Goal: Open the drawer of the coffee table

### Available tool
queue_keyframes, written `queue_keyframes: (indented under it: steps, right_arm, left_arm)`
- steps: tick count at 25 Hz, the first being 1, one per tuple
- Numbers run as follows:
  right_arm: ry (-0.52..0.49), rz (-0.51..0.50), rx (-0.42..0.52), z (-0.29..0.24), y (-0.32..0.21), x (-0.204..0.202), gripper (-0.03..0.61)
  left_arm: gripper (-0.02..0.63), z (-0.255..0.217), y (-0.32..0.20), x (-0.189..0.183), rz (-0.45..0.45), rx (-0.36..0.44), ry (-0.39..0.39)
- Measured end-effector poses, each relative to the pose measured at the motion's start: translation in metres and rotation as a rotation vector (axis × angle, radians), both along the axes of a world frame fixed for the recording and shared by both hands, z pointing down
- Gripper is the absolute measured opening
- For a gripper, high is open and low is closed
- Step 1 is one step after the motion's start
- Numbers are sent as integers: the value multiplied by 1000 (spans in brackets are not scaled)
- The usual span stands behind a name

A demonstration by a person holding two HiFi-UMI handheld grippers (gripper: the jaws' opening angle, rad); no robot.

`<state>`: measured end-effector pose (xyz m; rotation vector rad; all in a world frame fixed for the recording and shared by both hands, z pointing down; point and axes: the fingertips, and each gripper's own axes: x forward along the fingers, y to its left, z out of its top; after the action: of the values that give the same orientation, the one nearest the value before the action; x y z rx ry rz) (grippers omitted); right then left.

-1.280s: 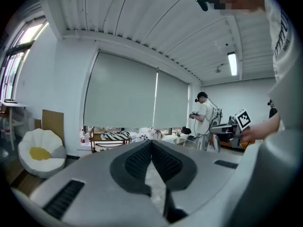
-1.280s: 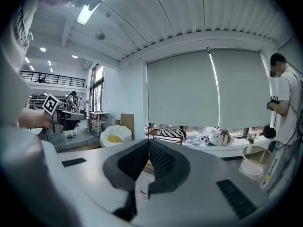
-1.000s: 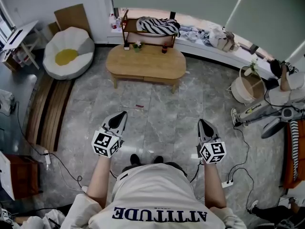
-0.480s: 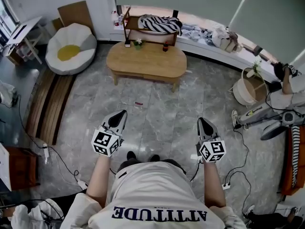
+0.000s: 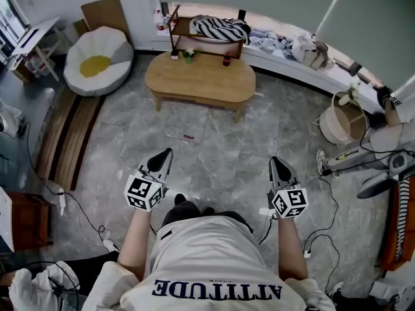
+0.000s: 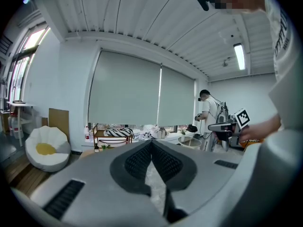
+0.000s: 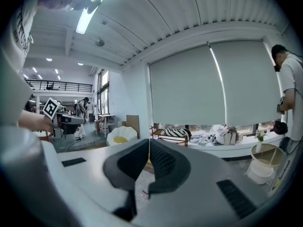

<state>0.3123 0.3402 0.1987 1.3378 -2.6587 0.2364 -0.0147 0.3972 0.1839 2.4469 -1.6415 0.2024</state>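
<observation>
The left claw (image 5: 167, 152) is closed, its jaws meeting at the tips with nothing between them. The right claw (image 5: 272, 161) is closed and empty in the same way. Both are held side by side above the grey floor (image 5: 220, 141), well apart from each other and pointing forward.

The worktop (image 5: 204, 83), low, oval and wooden, stands well ahead of both claws, in the line between them. Its drawer cannot be made out from here. A small plant (image 5: 188, 55) and a dark bottle (image 5: 226, 60) sit on its far edge. Just beyond it is a shelf (image 5: 206, 42) with a striped cloth (image 5: 220, 28) on top.

A small red scrap (image 5: 189, 137) lies on the floor just ahead of the left claw. A white beanbag (image 5: 97, 63) sits far ahead and left of the left claw. A basket (image 5: 336, 118) stands ahead and right of the right claw.
</observation>
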Motion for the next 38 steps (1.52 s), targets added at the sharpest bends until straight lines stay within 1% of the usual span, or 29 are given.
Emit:
queue_keyframes:
  steps: [9,15,22,33,38]
  right_arm:
    - [-1,-15,-16,7,-33,-6,20]
    - [0,-13,-26,17,-60,-21,20]
    - [-13,-7,-58,29,-107,-50,20]
    - [-65,-6,-137,55,-202,-123,18]
    - [-99,14,-180,67,-247,-150,20]
  left_arm:
    - [20,6,-32,-4,-9,-11,5]
    - [20,15,-70,-19,20,-2,20]
    - [20,21,-136,-45,52,-14,23]
    - [20,59,-252,-95,112,-102,33]
    - [20,65,-307,-115,147,-99,30]
